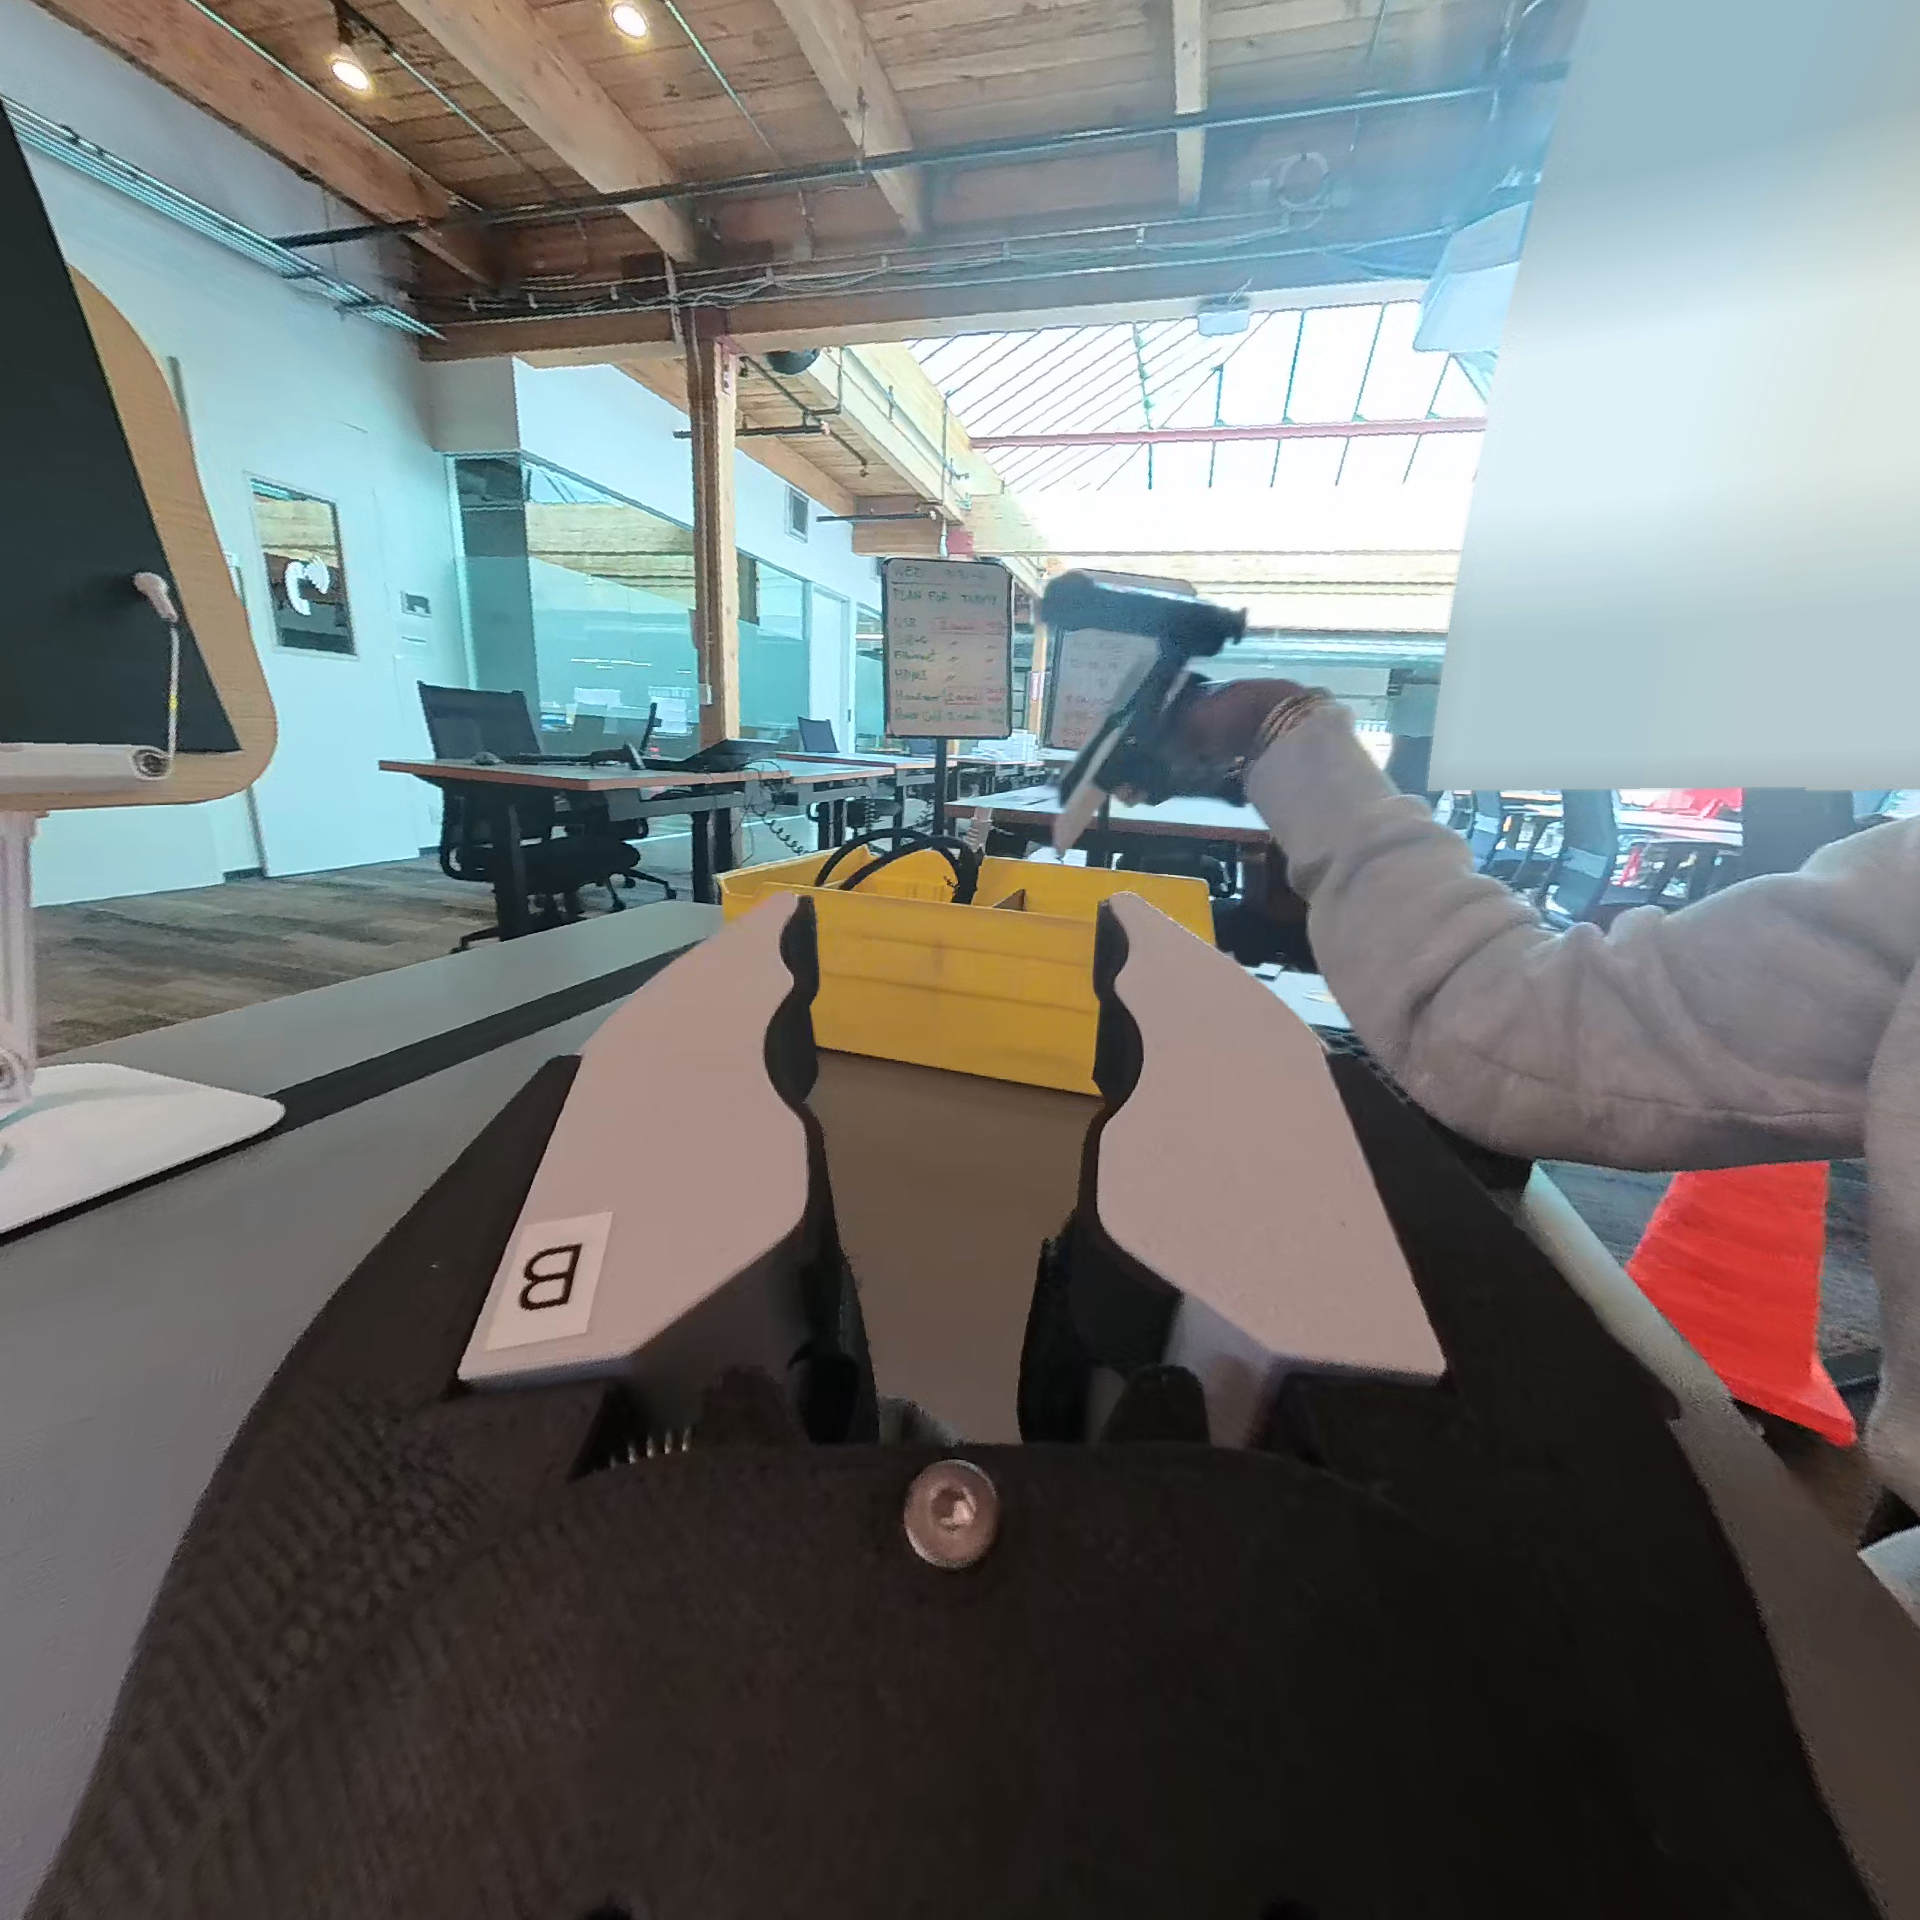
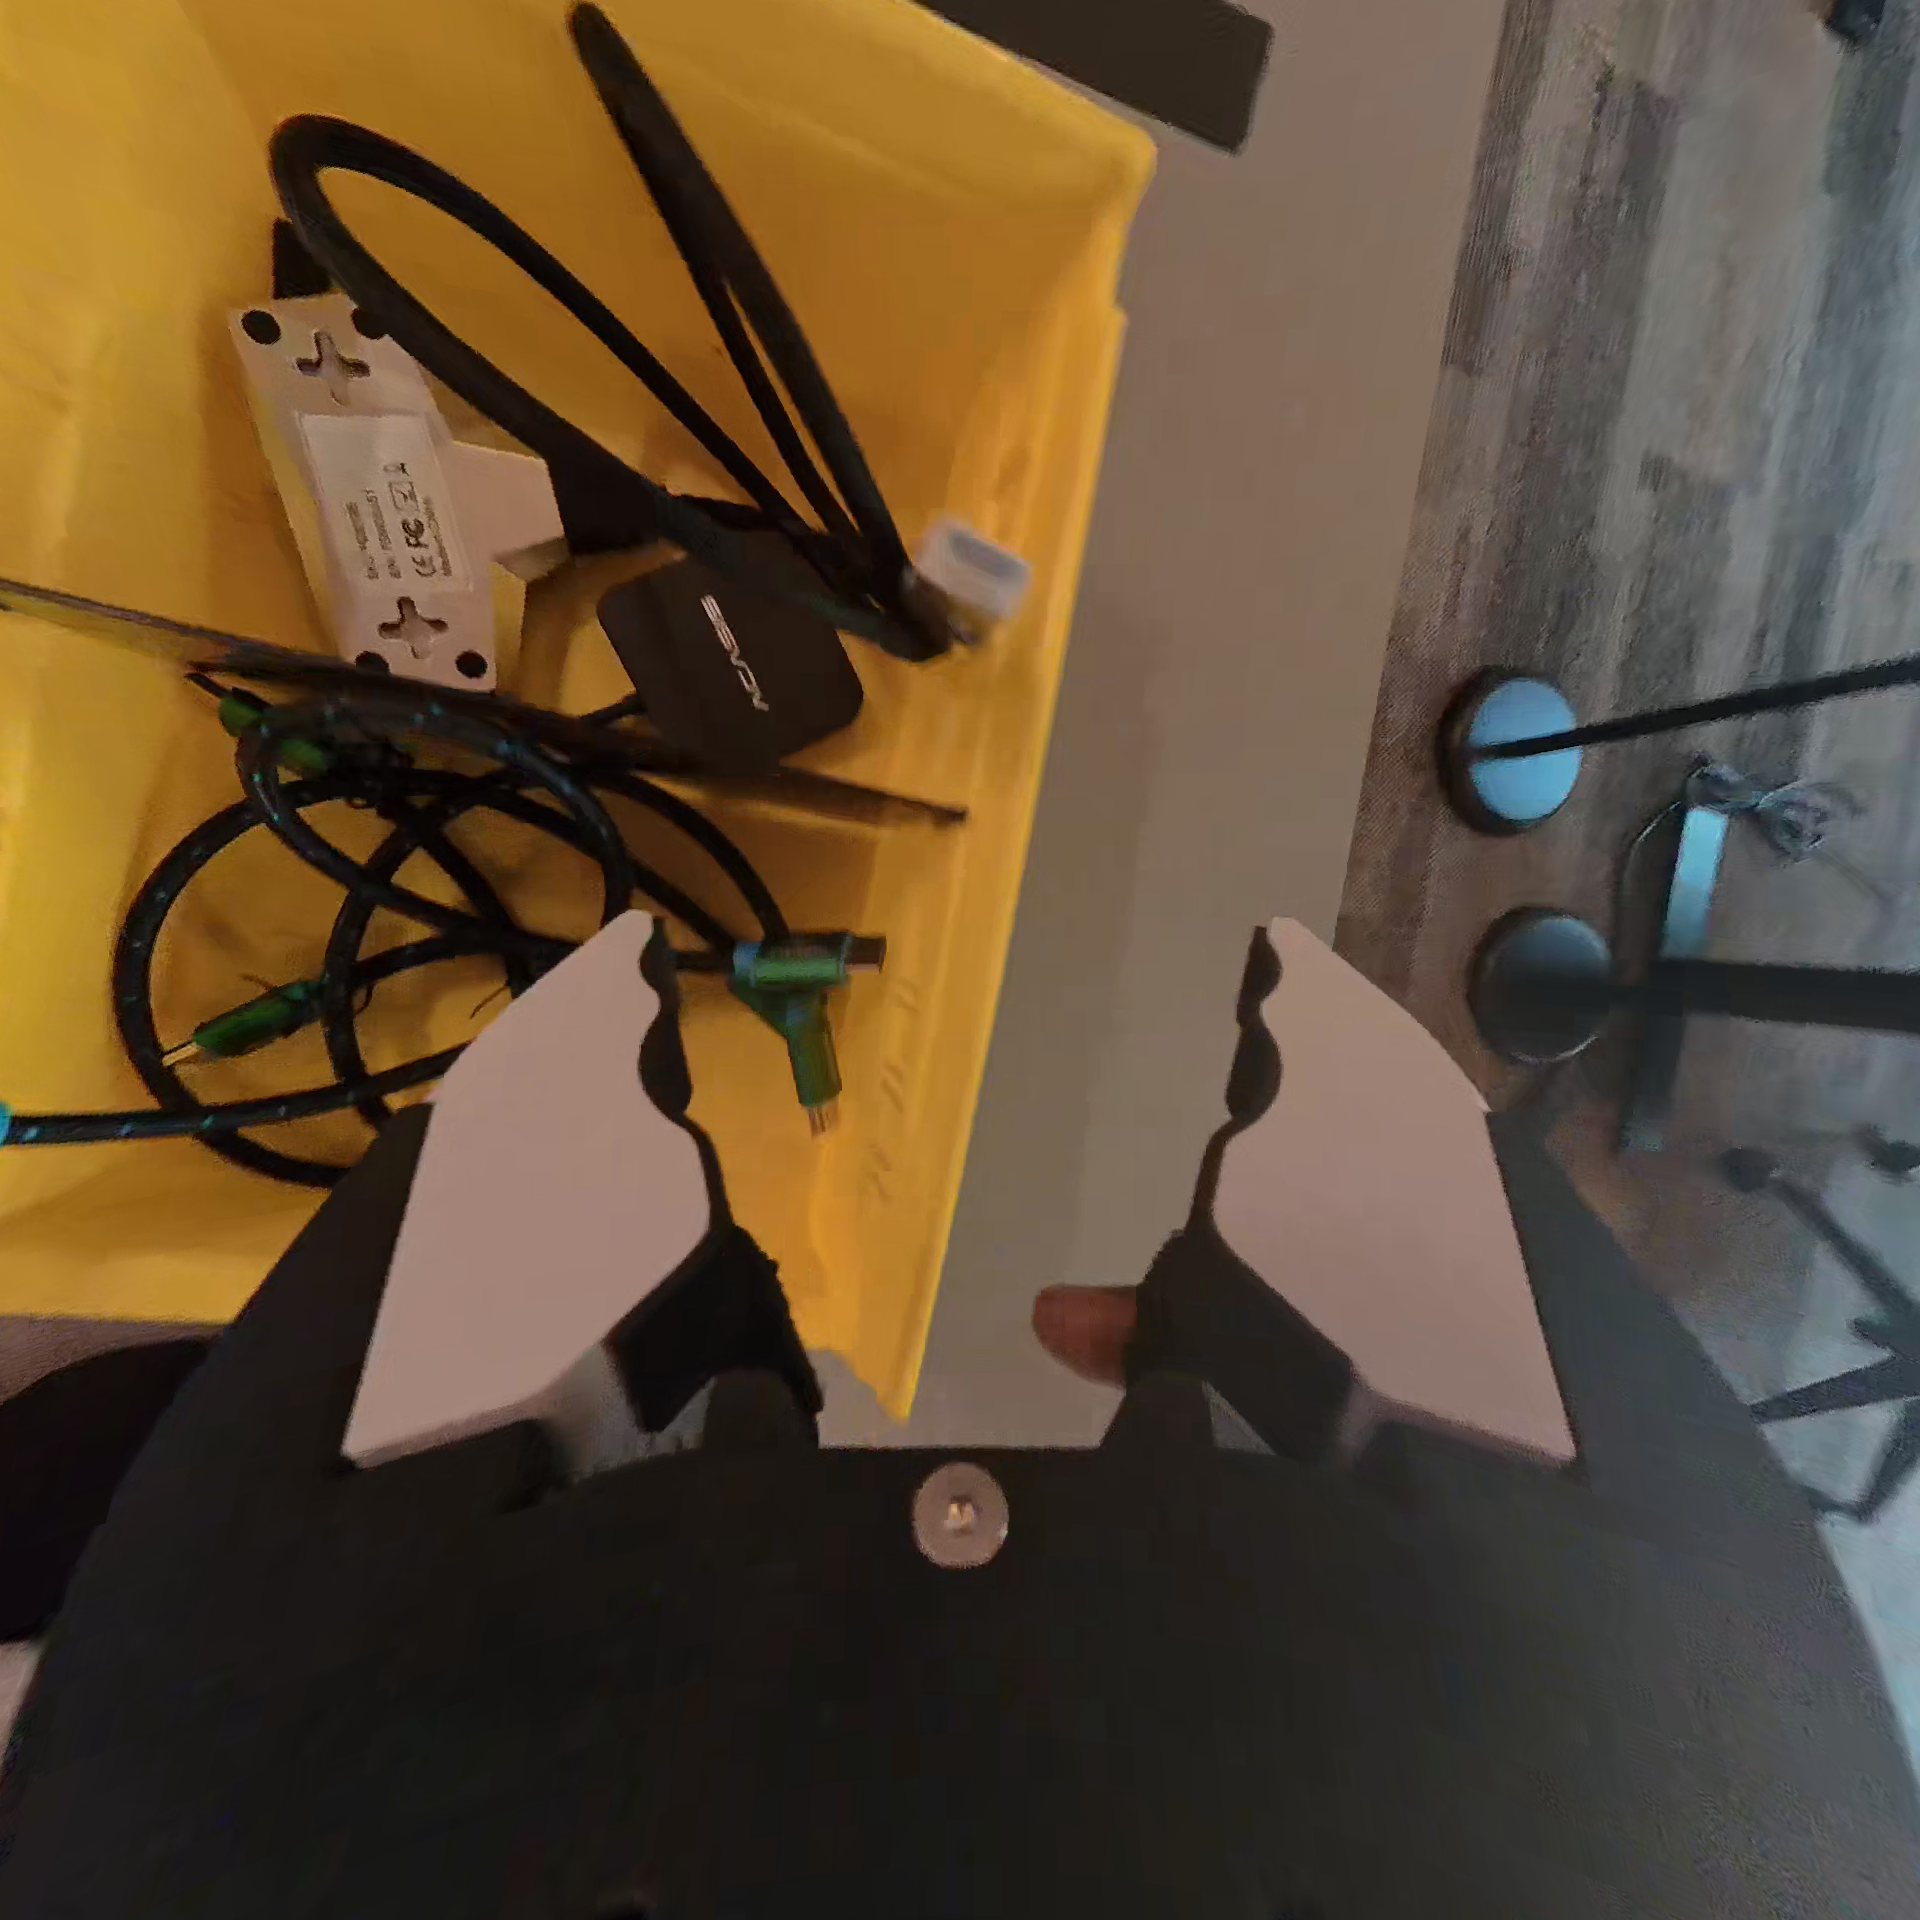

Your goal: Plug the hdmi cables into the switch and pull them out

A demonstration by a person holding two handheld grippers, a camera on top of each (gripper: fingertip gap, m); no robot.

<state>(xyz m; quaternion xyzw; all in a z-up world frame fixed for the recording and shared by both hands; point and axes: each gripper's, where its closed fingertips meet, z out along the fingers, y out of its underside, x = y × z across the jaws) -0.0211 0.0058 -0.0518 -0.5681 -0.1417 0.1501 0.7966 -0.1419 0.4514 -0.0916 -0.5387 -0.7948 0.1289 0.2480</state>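
Over the yellow bin point(image 2: 997, 343) at the far edge of the dark table point(image 1: 260, 1299), the right gripper point(image 2: 956, 940) hangs pointing down with its fingers wide apart and nothing between them. It sits above the bin's right wall, so half its gap is over the bin and half over the bare strip of table beside it.

Inside the bin, a white box with cross-shaped slots point(image 2: 364, 488), which I take to be the switch, lies near the back left. Just beside it is a small black box point(image 2: 732, 665). A black cable point(image 2: 665, 343) loops across the back and ends in a silver plug point(image 2: 971, 571) by the right wall. A second tangle of black cable with green plugs point(image 2: 374, 935) fills the near left; 1 green plug point(image 2: 800, 997) lies just ahead of the right gripper's left finger.

The left gripper point(image 1: 956, 925) rests low over the table, level, facing the bin's near wall, fingers parted and empty.

Nothing is plugged in yet, so the work looks to be at its start. The main risks, as I judge them:
- closing on the bin's wall instead of a plug, since the gripper straddles it
- lifting 1 plug and dragging the whole tangle, because the loops overlap
- taking a green-plug cable that may not be HDMI; the plug type is too blurred to tell
- the switch sliding when a plug is pushed in, unless the left gripper braces it
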